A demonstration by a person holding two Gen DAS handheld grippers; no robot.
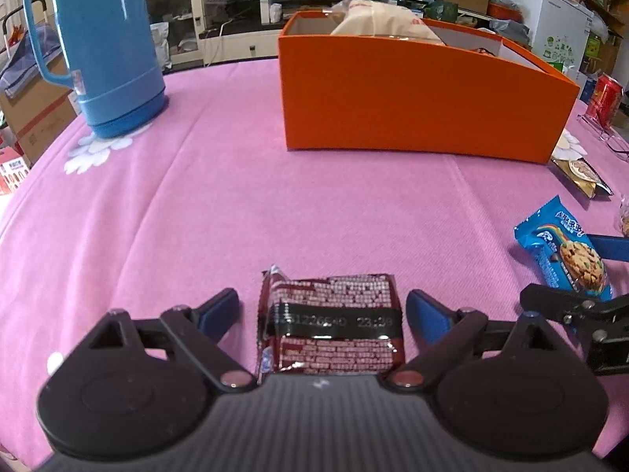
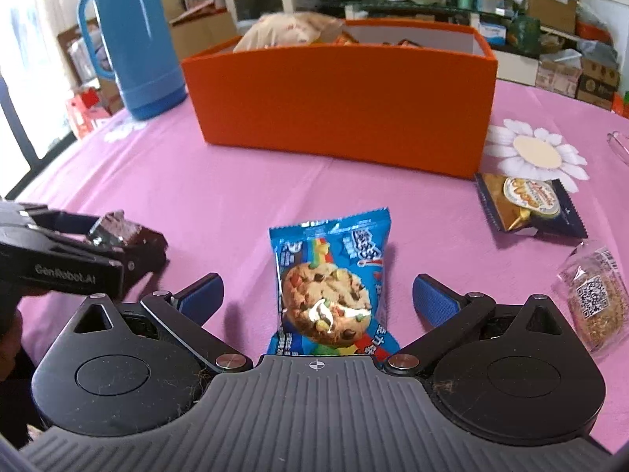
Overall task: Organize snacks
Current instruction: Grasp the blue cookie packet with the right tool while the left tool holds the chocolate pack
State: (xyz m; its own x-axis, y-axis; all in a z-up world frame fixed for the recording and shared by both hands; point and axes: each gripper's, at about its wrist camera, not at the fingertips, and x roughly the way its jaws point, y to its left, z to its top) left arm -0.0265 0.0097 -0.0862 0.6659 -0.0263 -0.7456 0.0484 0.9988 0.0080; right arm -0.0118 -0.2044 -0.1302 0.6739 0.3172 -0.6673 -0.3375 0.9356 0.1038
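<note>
straddling a dark red packet (image 1: 329, 326), the left gripper (image 1: 322, 306) has its blue-padded fingers (image 1: 220, 310) spread wide, a strip of pink cloth (image 1: 275, 204) showing between each pad and the packet's sides, so nothing is clamped. the packet lies flat on the cloth, back side up: dense pale print, a glossy black band across the middle with a stamped date code, crimped ends, foil slightly crumpled.

the right gripper (image 2: 317, 295) is likewise apart, its fingers (image 2: 436, 295) standing clear on either side of a blue cookie packet (image 2: 330, 279). that packet lies face up and lengthwise between the fingers, bright blue with a rainbow stripe, white lettering and a large chocolate-chip cookie dotted with coloured candies; a glare spot sits on the cookie. its near end runs under the gripper body.

in the right view the left gripper (image 2: 118, 251) shows at the left edge with the red packet between its fingers. in the left view the blue packet (image 1: 566, 251) shows at the right edge beside the other gripper's fingers.

farther out to the right lie a gold and navy packet (image 2: 526, 204) near a printed daisy, and a clear packet (image 2: 593, 299) of brown crumbly snack with a qr label. beyond stands an orange box (image 2: 342, 94), open-topped, with a pale bag and other wrappers inside. a blue thermos (image 1: 106, 39) stands to its left, a red can (image 1: 607, 98) to its right.
</note>
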